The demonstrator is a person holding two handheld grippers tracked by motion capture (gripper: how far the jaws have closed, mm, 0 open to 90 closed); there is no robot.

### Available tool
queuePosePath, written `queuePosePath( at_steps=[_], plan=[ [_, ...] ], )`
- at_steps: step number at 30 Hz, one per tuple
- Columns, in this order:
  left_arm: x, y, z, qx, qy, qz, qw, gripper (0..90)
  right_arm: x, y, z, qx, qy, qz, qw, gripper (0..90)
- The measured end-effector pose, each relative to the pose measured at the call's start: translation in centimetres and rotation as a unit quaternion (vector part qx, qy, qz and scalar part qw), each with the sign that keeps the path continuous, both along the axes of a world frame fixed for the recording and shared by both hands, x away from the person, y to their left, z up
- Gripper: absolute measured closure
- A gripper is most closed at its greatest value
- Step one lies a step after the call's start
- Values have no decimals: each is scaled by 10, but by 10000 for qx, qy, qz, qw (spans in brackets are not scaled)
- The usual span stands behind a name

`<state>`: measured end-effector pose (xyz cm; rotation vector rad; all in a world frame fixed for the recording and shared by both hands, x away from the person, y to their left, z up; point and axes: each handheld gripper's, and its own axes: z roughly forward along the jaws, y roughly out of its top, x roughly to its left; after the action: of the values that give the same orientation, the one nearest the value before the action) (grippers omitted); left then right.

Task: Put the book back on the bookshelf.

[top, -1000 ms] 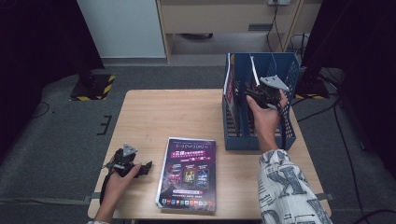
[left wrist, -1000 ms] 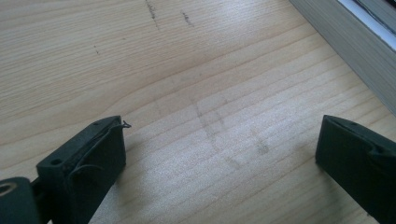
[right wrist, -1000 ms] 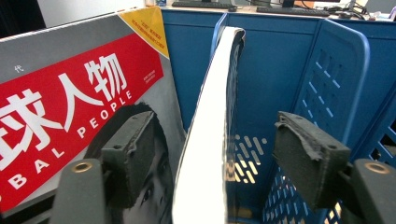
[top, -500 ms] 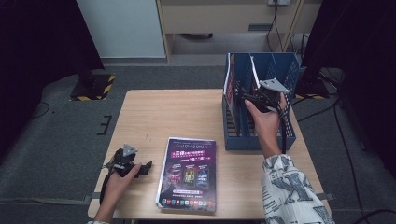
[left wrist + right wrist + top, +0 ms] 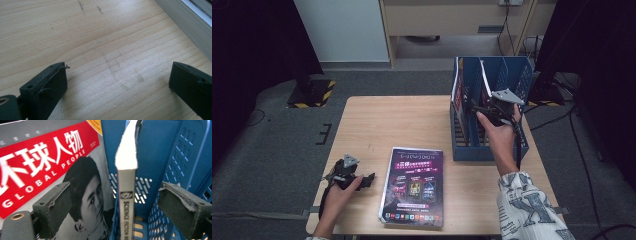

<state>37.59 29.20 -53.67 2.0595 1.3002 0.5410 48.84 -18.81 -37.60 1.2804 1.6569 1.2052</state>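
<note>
Right gripper jaws wide, straddling upright thin white-spined book in blue plastic file rack; spine vertical, dead ahead. Left gripper wide, idle on wooden table.

The left hand comes in from the near edge at the left, forearm pointing away from the person, and holds the left gripper low and level, its jaws aimed to the right and standing wide apart with nothing between them. The right arm, in a patterned sleeve, reaches far and slightly left, with the forearm bare from the cuff up. The right hand holds the right gripper raised, and its jaws are also spread wide.
</note>
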Motion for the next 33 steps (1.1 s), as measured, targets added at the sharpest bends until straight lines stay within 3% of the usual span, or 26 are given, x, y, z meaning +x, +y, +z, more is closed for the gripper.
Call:
queuePosePath(
  at_steps=[12, 26, 33],
  plan=[
    [0, 0, 0, 3, -7, -26, 10000, 8, -16, -3, -6, -104, 22, 127, 9999, 113],
    [1, -1, 0, 6, -4, -24, 10000, 6, -45, -4, -18, 34, -24, 422, 9991, 113],
    [1, -1, 0, 5, -5, -21, 10000, 4, -60, -1, -34, 125, 10, 569, 9983, 114]
  ],
)
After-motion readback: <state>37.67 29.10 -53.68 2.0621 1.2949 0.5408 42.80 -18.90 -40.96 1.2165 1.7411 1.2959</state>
